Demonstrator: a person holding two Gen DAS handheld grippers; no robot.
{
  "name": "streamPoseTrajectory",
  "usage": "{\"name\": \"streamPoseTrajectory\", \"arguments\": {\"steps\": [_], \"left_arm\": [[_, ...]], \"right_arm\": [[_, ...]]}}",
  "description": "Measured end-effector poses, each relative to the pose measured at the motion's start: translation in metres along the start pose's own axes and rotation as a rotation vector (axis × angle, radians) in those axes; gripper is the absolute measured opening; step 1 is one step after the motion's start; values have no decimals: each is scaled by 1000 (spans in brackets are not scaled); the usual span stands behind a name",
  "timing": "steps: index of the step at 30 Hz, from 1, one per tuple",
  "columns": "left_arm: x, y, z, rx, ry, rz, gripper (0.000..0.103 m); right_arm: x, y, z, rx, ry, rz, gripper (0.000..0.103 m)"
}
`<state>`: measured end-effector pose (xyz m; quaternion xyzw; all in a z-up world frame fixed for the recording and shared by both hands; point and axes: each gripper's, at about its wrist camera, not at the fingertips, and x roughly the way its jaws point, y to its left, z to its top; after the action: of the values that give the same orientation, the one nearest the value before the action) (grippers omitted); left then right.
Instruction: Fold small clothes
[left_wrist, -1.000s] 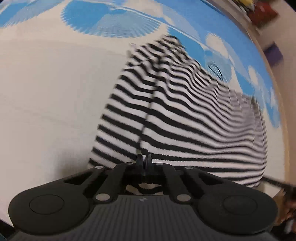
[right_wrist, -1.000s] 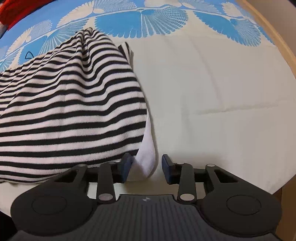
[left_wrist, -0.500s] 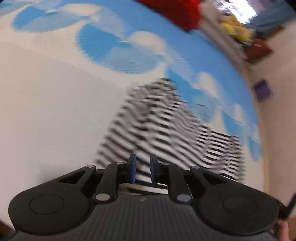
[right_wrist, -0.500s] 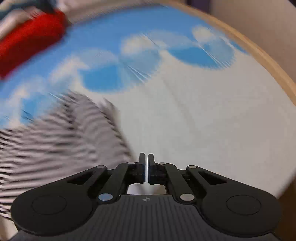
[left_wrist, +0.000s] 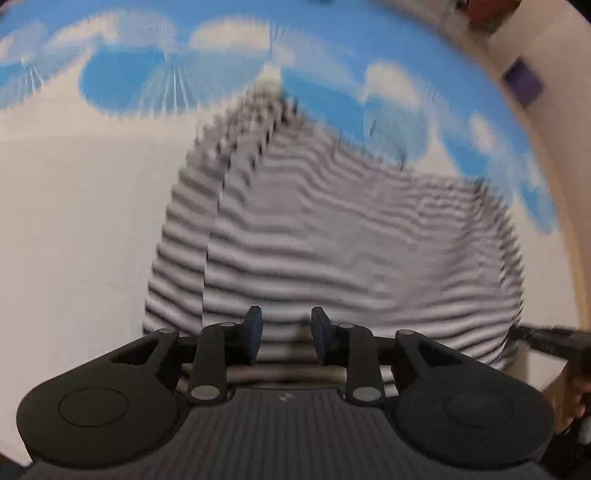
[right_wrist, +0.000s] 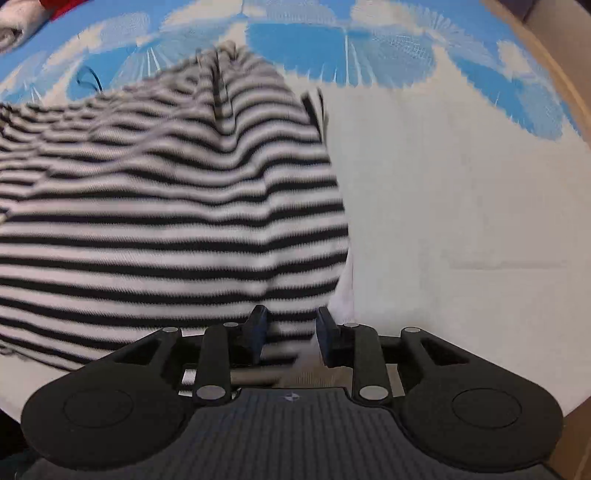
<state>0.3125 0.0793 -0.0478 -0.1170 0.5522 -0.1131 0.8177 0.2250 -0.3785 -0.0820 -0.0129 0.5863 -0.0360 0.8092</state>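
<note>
A black-and-white striped garment (left_wrist: 332, 236) lies spread on the blue-and-white patterned cloth (left_wrist: 74, 221), blurred by motion. My left gripper (left_wrist: 286, 334) hangs over the garment's near edge. Its jaws are opening, and striped fabric shows in the gap without the pads pressing it. In the right wrist view the same garment (right_wrist: 166, 206) fills the left half. My right gripper (right_wrist: 291, 330) is over its near right corner beside a white inner edge (right_wrist: 345, 291). Its jaws are opening too, off the fabric. The right gripper's dark tip (left_wrist: 546, 338) pokes in at the garment's right edge.
The patterned cloth (right_wrist: 461, 221) covers a table with a wooden rim (right_wrist: 569, 85) on the right. Something red (right_wrist: 62, 3) and a pale roll (right_wrist: 11, 33) sit at the far left. A purple object (left_wrist: 522, 83) lies beyond the table. A hand (left_wrist: 569, 398) shows at lower right.
The left gripper, shut on the garment's hem a second ago, has let go and spread. The right gripper closed near the white corner, then parted again. Both views shifted over the garment.
</note>
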Motion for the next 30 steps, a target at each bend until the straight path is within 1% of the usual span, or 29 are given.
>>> {"name": "streamPoseTrajectory", "arguments": {"steps": [1,2,3,4,5,6,7,8,10,11,12,13,16,17,19,20,21,23,25,27,29,30], "left_arm": [[-4,1,2,-8,-37,20,37],[-3,3,5,-17,-53,52,37],[2,7,6,-25,-47,91,37],[11,11,7,-29,-20,124,37],[23,14,7,-29,32,161,37],[35,16,6,-17,84,191,37],[43,16,4,4,116,214,37],[45,15,4,19,118,226,37],[38,12,6,25,84,231,37],[30,11,7,21,49,222,39],[22,10,8,21,8,205,45],[15,9,8,24,-28,193,54],[-6,9,6,40,-123,205,65],[-9,7,5,57,-144,214,66],[-20,4,1,100,-179,225,66],[-26,2,-5,123,-198,230,66],[-33,-2,-12,149,-218,238,66],[-45,-4,-23,210,-268,256,67],[-59,-8,-35,253,-316,268,67],[-73,-6,-46,243,-359,256,67],[-90,-1,-56,213,-385,220,66],[-97,4,-61,193,-389,199,62]], "right_arm": [[-6,0,1,8,-34,1,29],[-11,-2,3,22,-71,4,29],[-12,-4,4,38,-91,1,29],[-9,-8,6,58,-98,-15,32],[-5,-10,6,70,-84,-44,32],[1,-11,4,71,-52,-72,34],[8,-11,2,66,-22,-80,37],[9,-9,-1,58,-9,-83,37],[5,-3,-1,29,-27,-104,38],[0,-2,-1,28,-39,-105,38],[-6,-2,-1,39,-60,-100,38],[-13,-4,-1,54,-88,-99,38],[-42,-7,-3,86,-216,-127,38],[-53,-8,-4,97,-267,-135,39],[-75,-11,-8,115,-379,-144,47],[-86,-11,-13,122,-431,-141,49],[-93,-11,-15,126,-465,-133,52],[-109,-11,-23,138,-527,-100,53],[-119,-12,-33,147,-568,-69,55],[-128,-12,-40,142,-601,-60,55],[-132,-11,-45,110,-628,-75,57],[-132,-10,-48,82,-640,-88,58]]}}
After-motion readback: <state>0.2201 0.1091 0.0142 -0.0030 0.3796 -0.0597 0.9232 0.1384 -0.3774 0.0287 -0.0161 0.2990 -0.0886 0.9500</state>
